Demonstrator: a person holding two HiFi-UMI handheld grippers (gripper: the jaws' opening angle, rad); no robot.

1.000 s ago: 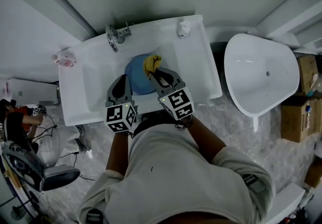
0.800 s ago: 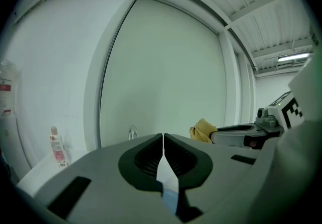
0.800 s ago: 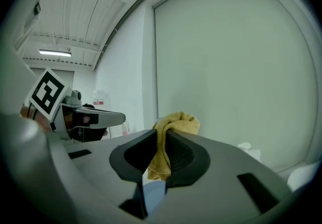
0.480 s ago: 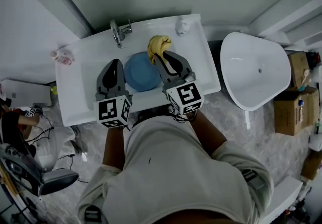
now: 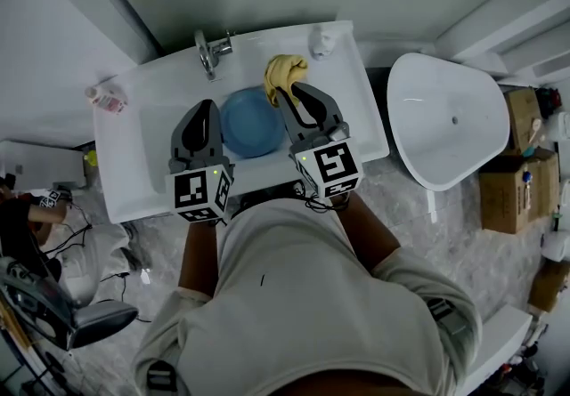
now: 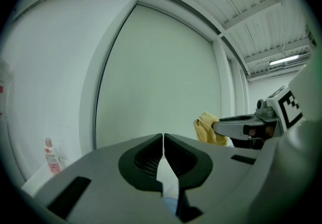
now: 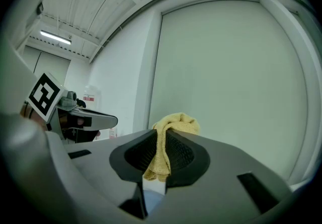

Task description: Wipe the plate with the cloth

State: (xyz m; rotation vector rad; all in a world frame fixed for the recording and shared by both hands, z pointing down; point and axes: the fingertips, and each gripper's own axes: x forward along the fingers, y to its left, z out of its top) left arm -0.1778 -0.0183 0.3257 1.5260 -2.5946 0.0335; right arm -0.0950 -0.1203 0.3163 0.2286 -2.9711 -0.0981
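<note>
Both tools are up over the white washbasin (image 5: 365, 123). The right tongs (image 7: 162, 136) are clamped on the crumpled yellow cloth (image 7: 171, 126). One bunch of the cloth puffs out above the tips and a tail hangs down between the ribbed pads. From the head view that cloth sits at the far end of the right tongs, above the back of the basin and close to the rear rim.

Over on the other side, the left tongs (image 6: 163, 140) are pressed together with only a hairline seam between the pads. Nothing is caught in them. Both tools point nearly level toward the pale wall behind the basin.

The round blue plate (image 5: 252, 123) lies down in the bowl of the basin, between the two tools as the head camera sees it. Its left edge is just beside the left tongs and its right edge slips under the right tongs. The cloth is off the plate, past its far right edge. Whether either tool touches the plate I cannot tell from here. A sliver of blue peeks up through the gap beneath the left pads.

A chrome tap (image 5: 212, 52) stands at the back rim, left of the cloth. A small clear bottle with a pink label (image 5: 105, 99) sits at the basin's left corner. A white oval tub (image 5: 445, 118) stands on the floor to the right, well apart from the action.
</note>
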